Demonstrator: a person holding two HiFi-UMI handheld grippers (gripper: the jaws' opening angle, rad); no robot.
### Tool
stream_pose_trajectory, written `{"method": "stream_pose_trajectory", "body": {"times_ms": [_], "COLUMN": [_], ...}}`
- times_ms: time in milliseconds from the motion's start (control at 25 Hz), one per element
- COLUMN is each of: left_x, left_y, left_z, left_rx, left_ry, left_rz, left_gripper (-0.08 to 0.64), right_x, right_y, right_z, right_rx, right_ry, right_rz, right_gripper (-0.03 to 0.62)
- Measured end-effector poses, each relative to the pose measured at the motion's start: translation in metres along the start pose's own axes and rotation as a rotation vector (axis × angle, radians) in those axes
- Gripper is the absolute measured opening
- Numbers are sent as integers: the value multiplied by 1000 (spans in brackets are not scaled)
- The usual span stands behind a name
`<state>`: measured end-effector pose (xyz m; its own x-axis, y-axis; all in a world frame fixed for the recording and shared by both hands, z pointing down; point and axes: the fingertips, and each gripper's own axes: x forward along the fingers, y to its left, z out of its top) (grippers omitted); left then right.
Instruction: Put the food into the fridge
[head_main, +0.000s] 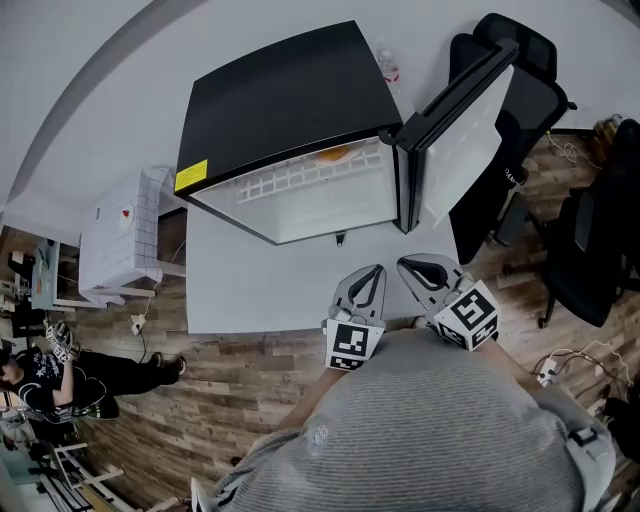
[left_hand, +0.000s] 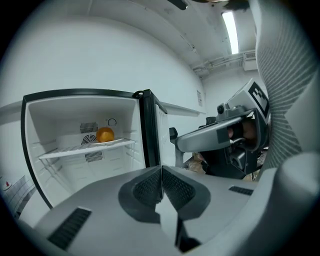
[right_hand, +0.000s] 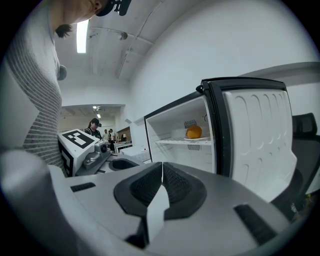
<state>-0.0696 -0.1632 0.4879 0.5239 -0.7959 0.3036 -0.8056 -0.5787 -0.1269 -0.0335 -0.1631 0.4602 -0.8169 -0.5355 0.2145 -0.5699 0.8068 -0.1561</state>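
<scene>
Head view shows the fridge (head_main: 280, 100) open with the orange (head_main: 335, 154) on its shelf (head_main: 300, 180), round with no long axis, ahead and slightly left of the left gripper (head_main: 372, 272) and right gripper (head_main: 407, 264), both clenched and empty, the left probably nearer, the door (head_main: 460, 140) swung out rightward

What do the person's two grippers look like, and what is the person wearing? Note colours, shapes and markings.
The left gripper and right gripper match: light grey plastic bodies tapering to pointed jaws, lined with black textured pads. Each carries a cube; the left cube and right cube are white with black square markers. The person wears a grey ribbed sweater.
</scene>
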Motion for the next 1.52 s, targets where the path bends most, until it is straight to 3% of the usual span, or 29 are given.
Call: {"method": "stream_pose_trajectory", "body": {"times_ms": [160, 400, 920, 1520], "left_x": [3, 1, 6, 10], "left_y": [-1, 1, -5, -19], "left_z": [13, 10, 11, 9], "left_rx": [-4, -15, -11, 1], "left_ry": [-41, -30, -20, 4], "left_rz": [2, 17, 9, -15], "left_gripper": [12, 12, 12, 12], "right_x": [1, 0, -8, -18], "right_y": [2, -3, 4, -1], "right_z": [3, 6, 4, 0], "right_rx": [-8, 1, -79, -35], "right_ry": [-7, -45, 25, -3], "right_rz": [12, 0, 31, 32], "right_gripper": [12, 14, 12, 12]}}
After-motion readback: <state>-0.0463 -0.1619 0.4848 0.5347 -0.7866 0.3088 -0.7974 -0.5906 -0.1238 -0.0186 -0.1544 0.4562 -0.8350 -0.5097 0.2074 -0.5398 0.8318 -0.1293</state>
